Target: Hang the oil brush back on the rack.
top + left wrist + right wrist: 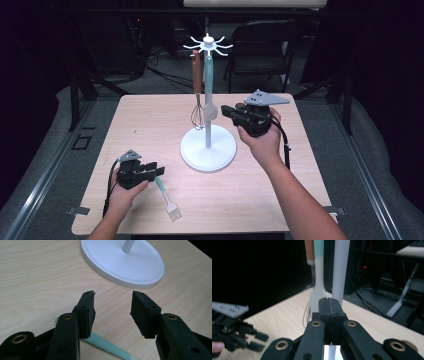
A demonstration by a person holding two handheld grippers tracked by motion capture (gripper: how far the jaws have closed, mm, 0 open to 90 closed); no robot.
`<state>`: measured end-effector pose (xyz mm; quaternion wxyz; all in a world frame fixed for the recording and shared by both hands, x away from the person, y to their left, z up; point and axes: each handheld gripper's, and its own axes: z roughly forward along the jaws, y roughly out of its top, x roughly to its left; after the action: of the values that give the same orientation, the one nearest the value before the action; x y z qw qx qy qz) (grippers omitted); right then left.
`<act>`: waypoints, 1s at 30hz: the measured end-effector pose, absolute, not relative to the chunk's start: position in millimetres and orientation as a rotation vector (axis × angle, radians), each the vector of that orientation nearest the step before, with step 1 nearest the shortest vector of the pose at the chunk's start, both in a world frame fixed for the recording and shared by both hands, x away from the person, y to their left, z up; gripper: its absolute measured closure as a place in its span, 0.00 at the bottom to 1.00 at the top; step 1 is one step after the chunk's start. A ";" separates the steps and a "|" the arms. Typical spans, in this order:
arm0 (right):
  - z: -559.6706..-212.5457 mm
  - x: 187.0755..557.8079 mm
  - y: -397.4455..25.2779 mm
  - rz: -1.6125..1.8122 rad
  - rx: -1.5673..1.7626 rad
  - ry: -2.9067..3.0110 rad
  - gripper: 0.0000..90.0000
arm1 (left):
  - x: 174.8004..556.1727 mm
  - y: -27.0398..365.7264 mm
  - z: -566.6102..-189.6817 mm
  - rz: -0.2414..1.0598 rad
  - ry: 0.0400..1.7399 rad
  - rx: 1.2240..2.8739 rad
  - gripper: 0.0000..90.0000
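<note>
Partly under left claw (112, 312): brush handle (110, 346).

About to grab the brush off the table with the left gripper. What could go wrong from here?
1. The left gripper is open, but the brush handle lies under one jaw, not between them; closing now may miss it or pinch it off-centre.
2. The right gripper, shut, sits close to the hanging spatula and whisk; a nudge could swing them off the stand.

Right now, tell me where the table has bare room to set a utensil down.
Free: the far left corner of the table, left of the stand; the near right, between the stand's base and the right forearm. Crowded: the near left, where the left gripper stands open over the brush.
</note>
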<state>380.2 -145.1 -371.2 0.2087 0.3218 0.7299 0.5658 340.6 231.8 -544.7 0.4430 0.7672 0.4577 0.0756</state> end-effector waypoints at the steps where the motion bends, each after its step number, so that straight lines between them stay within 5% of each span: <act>1: -366.6 380.6 -145.2 1.588 0.894 2.017 1.00 | 340.6 231.8 -544.7 0.188 1.134 1.902 0.60; 30: -269.6 407.6 -153.1 1.647 0.856 1.821 1.00 | 342.7 233.5 -546.3 0.174 1.133 1.905 0.60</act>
<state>407.6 -153.1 -269.6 0.2672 0.3170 0.6749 0.6104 342.7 233.5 -546.3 0.4430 0.7681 0.4569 0.0702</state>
